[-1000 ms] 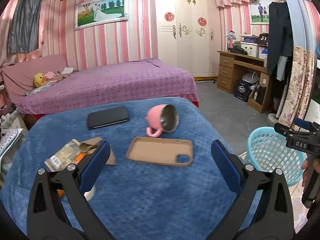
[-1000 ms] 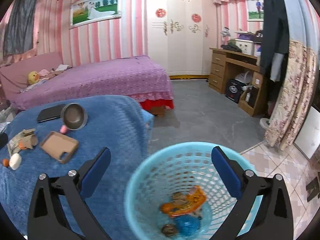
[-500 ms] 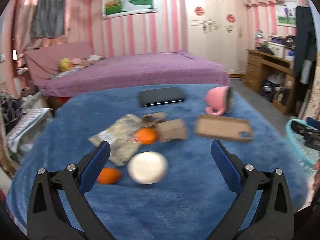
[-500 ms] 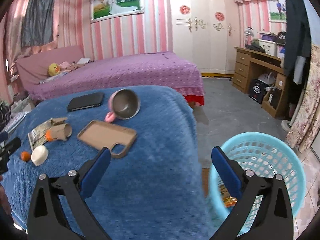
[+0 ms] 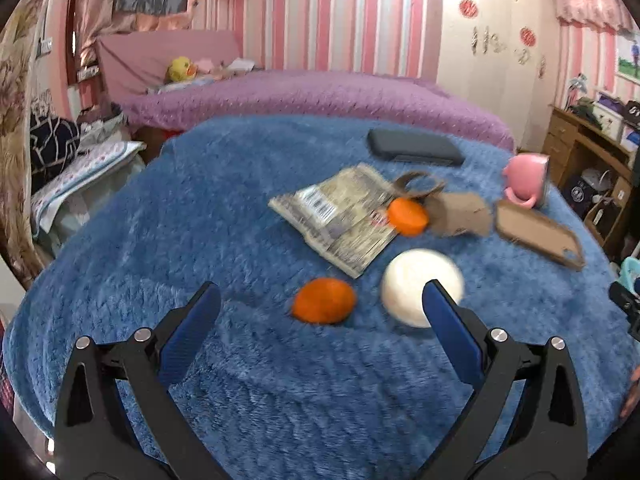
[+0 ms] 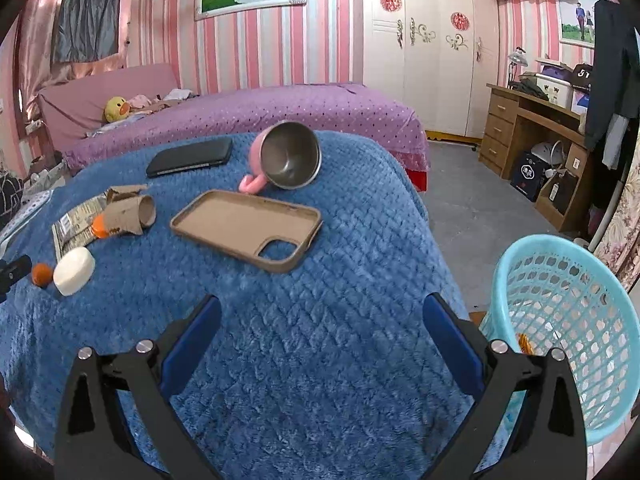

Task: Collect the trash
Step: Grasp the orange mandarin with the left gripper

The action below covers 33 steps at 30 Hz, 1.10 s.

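Trash lies on the blue blanket [image 5: 180, 240]: an orange piece [image 5: 324, 306], a white round lump [image 5: 420, 284], a printed wrapper [image 5: 340, 216], a second orange piece [image 5: 408, 216] and a torn cardboard tube [image 5: 460, 212]. My left gripper [image 5: 320, 312] is open and empty, with the near orange piece between its fingers just ahead. My right gripper [image 6: 320, 312] is open and empty over the blanket [image 6: 340, 320], beside the light blue basket [image 6: 568, 320], which holds some trash. The same trash shows at the left of the right wrist view, with the tube [image 6: 128, 212] and white lump [image 6: 74, 271].
A tan phone case [image 6: 248, 228], a tipped pink mug [image 6: 286, 158] and a black phone [image 6: 190, 157] lie on the blanket. A purple bed [image 6: 260, 112] stands behind. A wooden desk [image 6: 532, 120] is at the right. The floor [image 6: 460, 200] lies beyond the blanket's right edge.
My left gripper has swung left and moved in on the trash pile. My right gripper has swung left from over the basket to above the blanket. Both stay open.
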Available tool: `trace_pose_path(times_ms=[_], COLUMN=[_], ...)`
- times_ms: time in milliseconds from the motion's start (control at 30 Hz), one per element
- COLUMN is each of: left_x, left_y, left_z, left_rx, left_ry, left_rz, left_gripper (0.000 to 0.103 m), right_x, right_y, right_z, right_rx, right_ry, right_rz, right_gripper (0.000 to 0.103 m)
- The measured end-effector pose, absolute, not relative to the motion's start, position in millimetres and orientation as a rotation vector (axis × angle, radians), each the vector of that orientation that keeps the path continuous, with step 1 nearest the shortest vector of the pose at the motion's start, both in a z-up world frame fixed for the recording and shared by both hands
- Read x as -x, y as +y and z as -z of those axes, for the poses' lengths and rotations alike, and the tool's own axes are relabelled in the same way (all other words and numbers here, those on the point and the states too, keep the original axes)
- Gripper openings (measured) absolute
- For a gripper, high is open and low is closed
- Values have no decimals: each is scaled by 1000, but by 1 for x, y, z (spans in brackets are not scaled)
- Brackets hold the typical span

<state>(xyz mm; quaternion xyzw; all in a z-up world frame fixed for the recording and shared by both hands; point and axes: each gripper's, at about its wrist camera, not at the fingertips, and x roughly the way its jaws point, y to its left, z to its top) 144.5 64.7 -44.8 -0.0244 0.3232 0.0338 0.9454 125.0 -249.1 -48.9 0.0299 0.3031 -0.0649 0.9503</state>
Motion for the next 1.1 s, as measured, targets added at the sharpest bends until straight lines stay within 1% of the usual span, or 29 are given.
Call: trace_pose_path(times_ms=[200, 267, 333, 400, 467, 533, 633, 700, 733, 767, 867, 1100], left_x=[-157, -161, -165, -167, -170, -173, -175, -176, -176, -176, -175, -168], left_y=[71, 73, 75, 75, 73, 71, 71, 72, 72, 73, 79, 98], left_z=[58, 61, 64, 66, 68, 71, 72, 72, 72, 71, 68, 49], left_rx=[72, 85, 98, 99, 84, 70, 72, 72, 67, 64, 70, -60], left_ry=[723, 745, 761, 767, 779, 796, 804, 807, 807, 809, 801, 690], left_rz=[-53, -40, -38, -32, -17, 3, 19, 27, 39, 48, 79, 77], left_gripper=[97, 92, 89, 84, 67, 57, 51, 42, 34, 30, 27, 27], right_x=[-127, -126, -127, -128, -129, -131, -133, -135, -135, -135, -137, -149], right_y=[-248, -249, -248, -247, -246, -244, -241, -236, -233, -231, -215, -151], right_z=[54, 55, 57, 58, 57, 57, 57, 54, 51, 50, 42, 34], right_rx=[-56, -59, -58, -55, -49, -41, -26, -20, -25, -28, -21, 24], right_ry=[638, 638, 639, 643, 644, 653, 659, 657, 653, 651, 637, 621], right_rz=[135, 136, 138, 136, 132, 128, 123, 124, 120, 115, 94, 15], right_gripper=[98, 98, 98, 98, 98, 98, 98, 98, 98, 98, 98, 98])
